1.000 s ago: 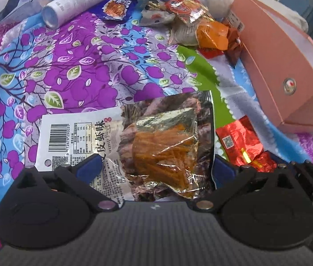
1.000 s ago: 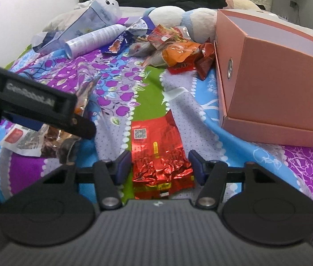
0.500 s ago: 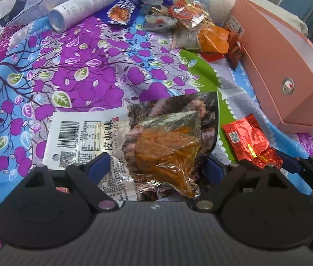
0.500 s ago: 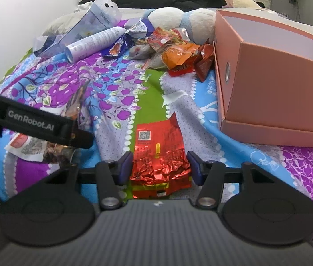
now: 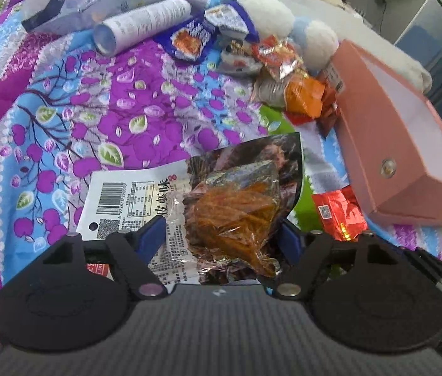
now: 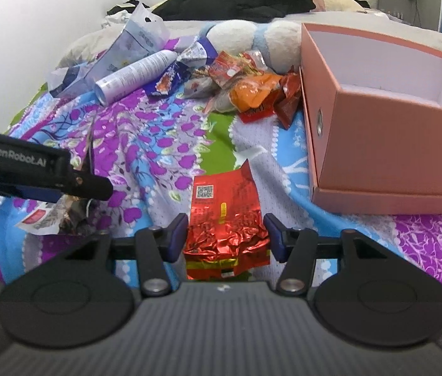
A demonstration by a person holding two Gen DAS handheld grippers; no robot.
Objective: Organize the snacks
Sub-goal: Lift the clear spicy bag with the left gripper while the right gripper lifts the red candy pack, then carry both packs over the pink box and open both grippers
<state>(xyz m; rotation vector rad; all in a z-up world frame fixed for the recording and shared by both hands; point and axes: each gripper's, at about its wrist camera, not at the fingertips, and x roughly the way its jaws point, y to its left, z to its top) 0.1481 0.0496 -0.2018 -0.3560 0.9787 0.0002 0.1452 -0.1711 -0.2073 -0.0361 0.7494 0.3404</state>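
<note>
A clear snack bag of orange strips with a white barcode label [image 5: 208, 210] sits between the fingers of my left gripper [image 5: 222, 239], whose jaws have closed in on its sides. It also shows in the right wrist view [image 6: 64, 210], lifted off the bedspread. A red foil packet [image 6: 225, 216] lies on the bedspread between the fingers of my right gripper [image 6: 225, 235], with the jaws close on either side; it also shows in the left wrist view [image 5: 338, 213]. An open pink box [image 6: 387, 131] stands at the right, also seen from the left wrist [image 5: 399, 138].
A pile of snack packets [image 6: 252, 91] lies at the far middle beside a white and blue plush toy [image 6: 252, 37]. A white tube [image 6: 136, 72] and a pale plastic bag [image 6: 136, 40] lie at the far left. The floral bedspread [image 6: 158, 144] covers the bed.
Both grippers have risen and pulled back a little. The left jaws have narrowed on the snack bag, which has lifted with them. The right jaws have closed slightly around the red packet.
</note>
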